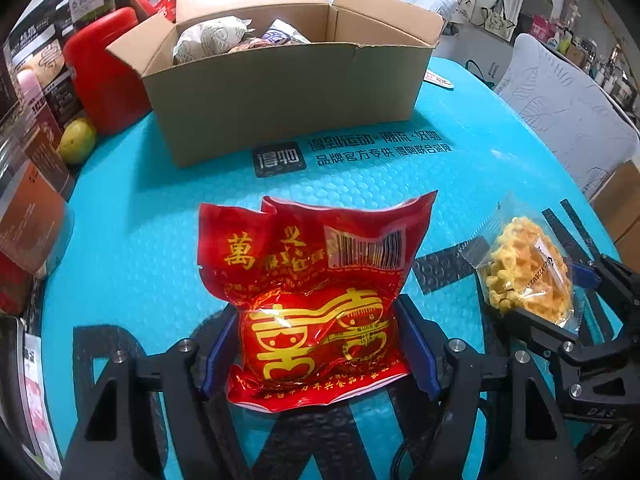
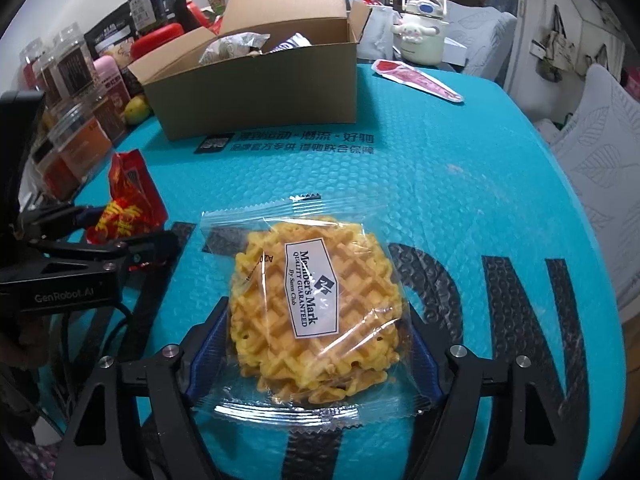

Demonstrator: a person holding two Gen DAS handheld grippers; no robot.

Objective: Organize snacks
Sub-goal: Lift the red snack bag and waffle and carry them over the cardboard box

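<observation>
Left wrist view: we see the left tool clamped on the red snack pack, low over the teal desk. The cardboard box behind already holds a few wrapped snacks.

Right wrist view: the right tool grips the bagged waffle, also just short of the box. We judge the task partly done; both items are left to box.
</observation>
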